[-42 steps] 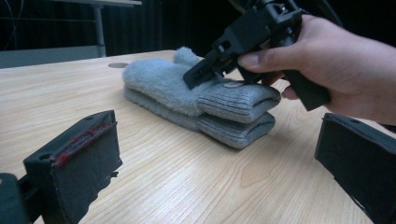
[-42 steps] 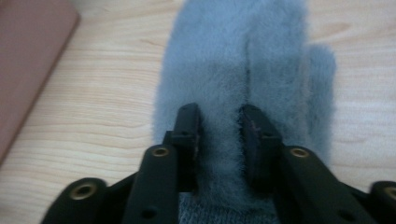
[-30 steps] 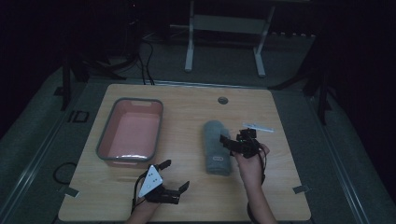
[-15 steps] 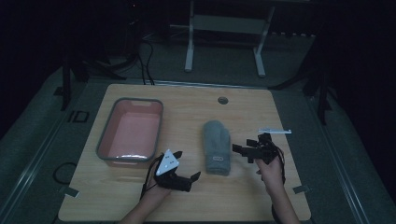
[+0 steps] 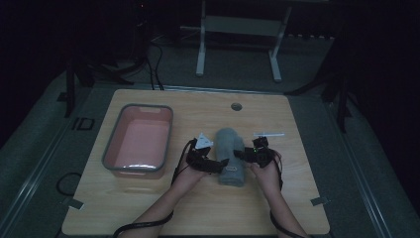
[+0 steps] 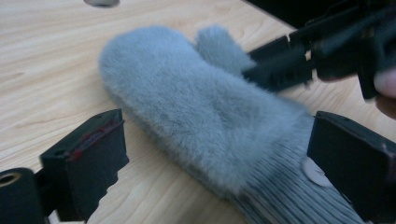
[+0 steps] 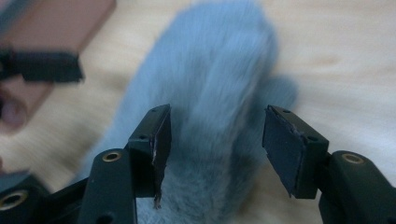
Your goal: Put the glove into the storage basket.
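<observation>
Both grippers have been brought beside the grey mitten [image 5: 231, 154] — right gripper [image 5: 241, 154] closing astride it, ungripped; left gripper [image 5: 224, 164] open at its cuff.

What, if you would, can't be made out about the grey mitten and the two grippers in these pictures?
- Mitten cuff: cut off by the bottom edge in the left gripper view.
- Whether the right gripper pads, which have just been closing, touch the fur: motion blur in the right gripper view.
- Left gripper jaw gap: too small and dim in the high view.
</observation>
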Available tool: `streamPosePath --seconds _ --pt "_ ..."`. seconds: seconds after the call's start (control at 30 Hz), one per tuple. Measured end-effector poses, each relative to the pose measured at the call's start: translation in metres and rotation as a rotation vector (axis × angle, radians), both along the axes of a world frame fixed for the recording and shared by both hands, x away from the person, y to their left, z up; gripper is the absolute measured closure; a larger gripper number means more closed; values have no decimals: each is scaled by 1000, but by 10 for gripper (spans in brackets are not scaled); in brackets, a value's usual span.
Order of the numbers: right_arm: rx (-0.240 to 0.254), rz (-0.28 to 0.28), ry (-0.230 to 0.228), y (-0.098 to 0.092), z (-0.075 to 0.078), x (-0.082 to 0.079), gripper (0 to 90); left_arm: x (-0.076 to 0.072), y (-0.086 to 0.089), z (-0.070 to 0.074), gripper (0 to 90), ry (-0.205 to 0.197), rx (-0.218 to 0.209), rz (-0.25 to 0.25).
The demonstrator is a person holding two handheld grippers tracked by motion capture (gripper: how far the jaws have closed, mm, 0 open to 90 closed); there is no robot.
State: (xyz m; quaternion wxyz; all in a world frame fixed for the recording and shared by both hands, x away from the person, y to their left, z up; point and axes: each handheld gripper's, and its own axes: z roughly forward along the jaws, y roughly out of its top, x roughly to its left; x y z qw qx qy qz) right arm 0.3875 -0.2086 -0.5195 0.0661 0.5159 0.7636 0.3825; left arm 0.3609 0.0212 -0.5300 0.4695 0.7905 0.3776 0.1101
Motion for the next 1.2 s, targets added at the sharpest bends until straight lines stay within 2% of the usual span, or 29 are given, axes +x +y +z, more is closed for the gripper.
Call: streamPosePath --seconds 0.03,0.1,0.13,0.2,0.27,0.33,0.43,0.53,0.6,0.67,0.8,0.9,0.93,1.0,1.07,1.2 --pt "-20 -7 6 1 -3 0 413 3 -1 -2 72 15 2 1" --pt "-23 -21 39 -1 -10 0 421 6 -3 -5 166 39 6 15" --pt "-23 -30 54 -4 -13 0 440 8 -3 -7 168 57 4 14" --pt "17 -36 80 -9 -18 1 446 9 -5 -10 174 90 19 17" --pt "10 -31 81 -11 -22 1 430 11 -6 -13 193 127 15 24" --pt "25 -30 93 -12 -25 3 428 13 -6 -17 193 146 17 30" --pt "13 -5 78 -9 -26 5 437 20 -6 -23 188 198 16 36" --pt "-8 19 81 -7 -25 6 468 23 -7 -26 173 201 23 14" --pt "11 34 84 -7 -26 7 512 27 -8 -29 184 231 0 -12" --pt "22 49 77 -8 -28 6 555 29 -9 -29 224 230 0 -38" --pt "55 55 84 -9 -30 5 631 33 -10 -31 391 264 -40 -111" --pt "71 54 90 -10 -31 5 669 34 -11 -31 498 290 -61 -121" --pt "76 58 85 -10 -32 4 685 34 -11 -31 535 290 -65 -127" --pt "91 58 77 -11 -33 3 721 32 -13 -29 625 254 -47 -148" --pt "96 50 62 -11 -33 0 748 31 -14 -27 703 254 -48 -156" --pt "68 39 44 -9 -29 -4 776 32 -14 -24 760 252 -56 -159"
